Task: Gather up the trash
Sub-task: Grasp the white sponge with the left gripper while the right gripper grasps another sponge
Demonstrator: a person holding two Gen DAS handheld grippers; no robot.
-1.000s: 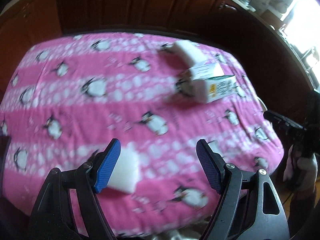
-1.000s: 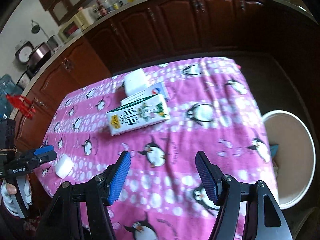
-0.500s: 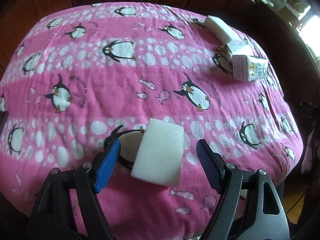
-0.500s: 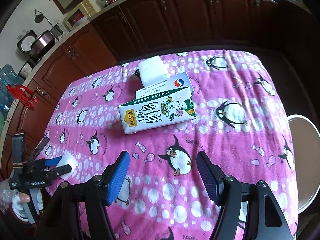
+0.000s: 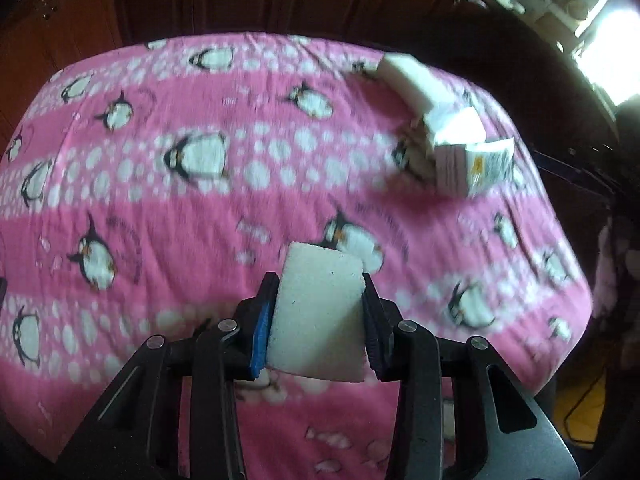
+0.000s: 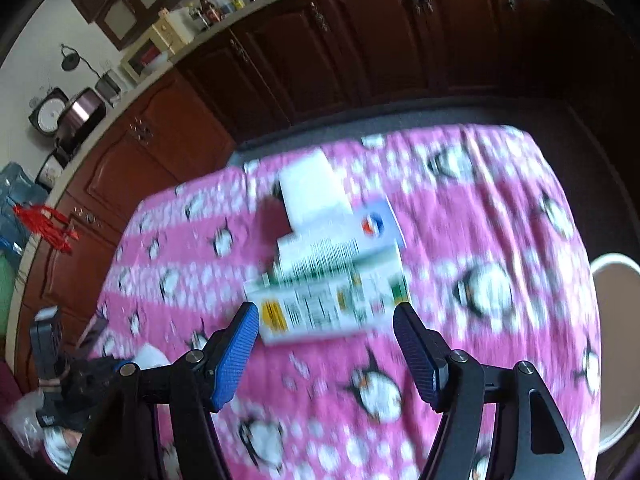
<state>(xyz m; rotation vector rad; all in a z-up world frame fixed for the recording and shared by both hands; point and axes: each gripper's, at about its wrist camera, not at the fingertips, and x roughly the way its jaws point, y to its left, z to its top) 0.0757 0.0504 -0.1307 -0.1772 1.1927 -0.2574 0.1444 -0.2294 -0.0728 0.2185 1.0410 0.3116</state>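
Observation:
My left gripper (image 5: 318,300) has its blue pads pressed on both sides of a white foam block (image 5: 320,312), and its jaws are still closing. The block stands over the near part of the pink penguin cloth (image 5: 200,200). Its pads apart, my right gripper (image 6: 326,320) has jaws that are opening. The near edge of a green-and-white milk carton (image 6: 332,300) lies flat between its fingertips, untouched. Behind that carton lie a second carton (image 6: 372,224) with a red-blue logo and a white foam slab (image 6: 312,192). All of it is blurred.
A white round bin (image 6: 616,340) stands on the floor off the table's right edge. Dark wooden cabinets (image 6: 360,60) run behind the table. The other hand-held gripper (image 6: 92,368) shows at the lower left of the right wrist view.
The left jaws have closed on the white foam block that lay between them. The right gripper has moved forward, so the milk carton now sits at its fingertips.

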